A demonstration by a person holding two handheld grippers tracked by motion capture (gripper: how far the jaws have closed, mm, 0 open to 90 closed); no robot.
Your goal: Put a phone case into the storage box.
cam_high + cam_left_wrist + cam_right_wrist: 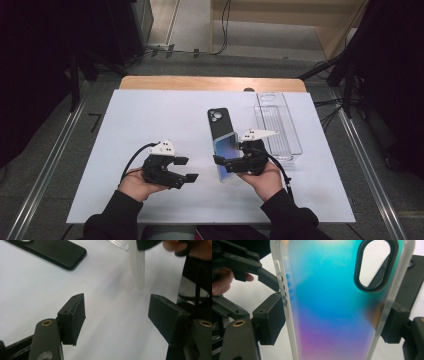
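Looking down from the high view, the right gripper (pixel 231 163) clamps an iridescent phone case (pixel 226 155) standing on edge near the table's (pixel 150 115) middle, a black phone (pixel 219 125) lying just beyond it and a clear tray (pixel 278 127) farther right. The left gripper (pixel 186 169) sits open to the left. In the left gripper view, its jaws gape over bare table, nothing between them. In the right gripper view, both pads press the case's frosted edges.
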